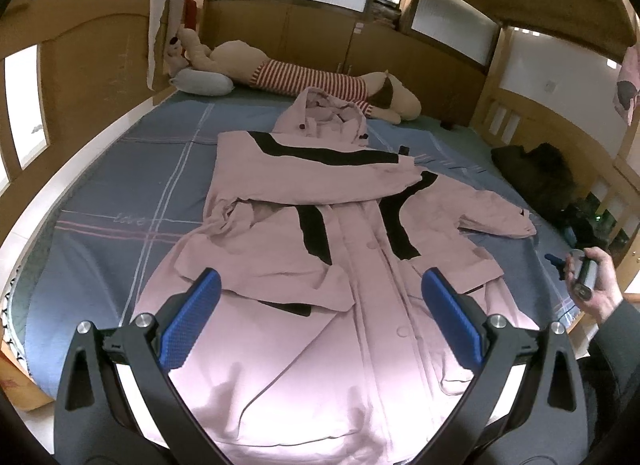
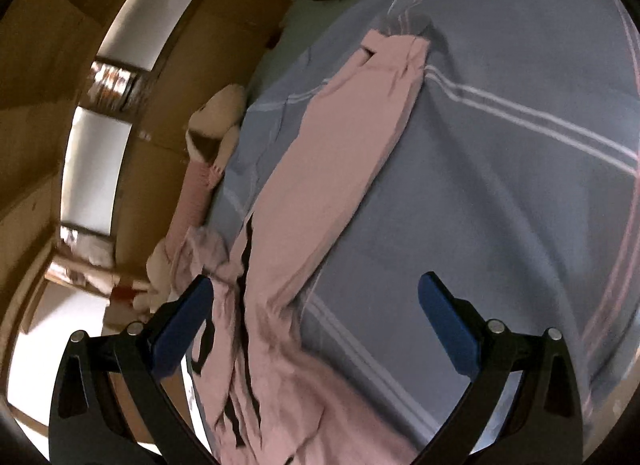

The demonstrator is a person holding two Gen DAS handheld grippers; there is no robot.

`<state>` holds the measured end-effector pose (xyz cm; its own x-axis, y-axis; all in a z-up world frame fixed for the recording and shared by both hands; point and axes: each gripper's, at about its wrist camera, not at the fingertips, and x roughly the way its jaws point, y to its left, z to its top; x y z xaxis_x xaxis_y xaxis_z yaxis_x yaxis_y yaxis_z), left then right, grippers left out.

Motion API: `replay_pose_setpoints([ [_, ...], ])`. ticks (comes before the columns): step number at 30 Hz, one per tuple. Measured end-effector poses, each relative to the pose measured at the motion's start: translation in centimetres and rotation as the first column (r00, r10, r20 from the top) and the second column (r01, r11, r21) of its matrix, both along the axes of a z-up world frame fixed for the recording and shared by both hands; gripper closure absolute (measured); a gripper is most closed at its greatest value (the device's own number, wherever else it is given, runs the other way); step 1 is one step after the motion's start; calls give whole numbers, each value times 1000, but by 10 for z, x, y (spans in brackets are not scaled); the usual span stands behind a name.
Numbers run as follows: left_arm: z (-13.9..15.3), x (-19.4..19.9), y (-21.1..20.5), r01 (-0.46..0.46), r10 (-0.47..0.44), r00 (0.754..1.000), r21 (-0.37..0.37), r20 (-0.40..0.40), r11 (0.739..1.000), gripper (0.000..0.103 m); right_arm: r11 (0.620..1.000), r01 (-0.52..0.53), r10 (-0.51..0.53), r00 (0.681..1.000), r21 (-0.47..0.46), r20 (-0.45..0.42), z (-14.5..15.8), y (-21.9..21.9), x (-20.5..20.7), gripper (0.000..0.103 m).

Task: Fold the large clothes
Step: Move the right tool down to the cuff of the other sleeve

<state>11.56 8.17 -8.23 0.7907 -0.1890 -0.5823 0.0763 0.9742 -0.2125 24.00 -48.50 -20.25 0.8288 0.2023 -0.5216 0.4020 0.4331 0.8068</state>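
A large pink hooded coat (image 1: pixel 320 265) with black stripes lies front-up on the blue bed sheet (image 1: pixel 120 193). Its left sleeve is folded across the chest; its right sleeve (image 1: pixel 492 209) lies out to the right. My left gripper (image 1: pixel 320 285) is open and empty, above the coat's lower front. My right gripper (image 2: pixel 316 297) is open and empty, above the bed beside the outstretched sleeve (image 2: pixel 332 169); its view is tilted sideways. The right gripper also shows in the left wrist view (image 1: pixel 560 265), in a hand at the bed's right edge.
A long plush toy in a striped shirt (image 1: pixel 312 77) and a grey cushion (image 1: pixel 202 81) lie along the far edge. A dark garment (image 1: pixel 536 169) lies at the bed's right side. Wooden bed frames and cabinets surround the bed.
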Motion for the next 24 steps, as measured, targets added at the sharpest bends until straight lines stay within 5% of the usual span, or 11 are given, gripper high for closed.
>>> replay_pose_setpoints([
  [8, -5, 5, 0, 3, -3, 1000, -6, -21, 1000, 2, 990, 110, -113, 993, 89, 34, -40, -73, 31, 1],
  [24, -27, 35, -4, -19, 21, 996, 23, -91, 1000, 2, 986, 156, -155, 988, 61, -25, -76, -107, 97, 9],
])
